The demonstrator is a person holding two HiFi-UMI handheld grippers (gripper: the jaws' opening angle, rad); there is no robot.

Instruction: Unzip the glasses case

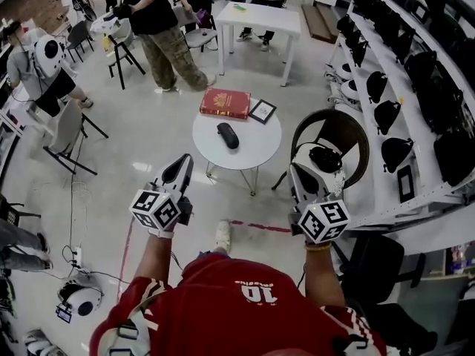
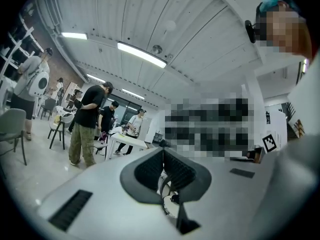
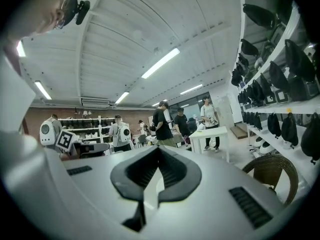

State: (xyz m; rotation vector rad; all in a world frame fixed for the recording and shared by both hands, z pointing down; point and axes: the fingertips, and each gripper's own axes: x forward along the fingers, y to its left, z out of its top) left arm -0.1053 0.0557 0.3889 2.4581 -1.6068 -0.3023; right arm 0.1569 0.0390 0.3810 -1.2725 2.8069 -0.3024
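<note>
Left claw (image 1: 184, 163): shut, nothing gripped, held level. Glasses case (image 1: 228, 135) is seen ahead and to its right on the round surface (image 1: 256, 153), well apart. Judged light, stiff-shelled, likely slippery; best pinned by the body while the zipper tab is pulled. Right claw (image 1: 296, 170): shut, empty, level; case ahead-left.

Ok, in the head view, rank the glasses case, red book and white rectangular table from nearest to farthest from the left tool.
1. Glasses case, on the round table, ahead and right of the left tool.
2. Red book, at that table's far edge.
3. White rectangular table, far across the room.
</note>
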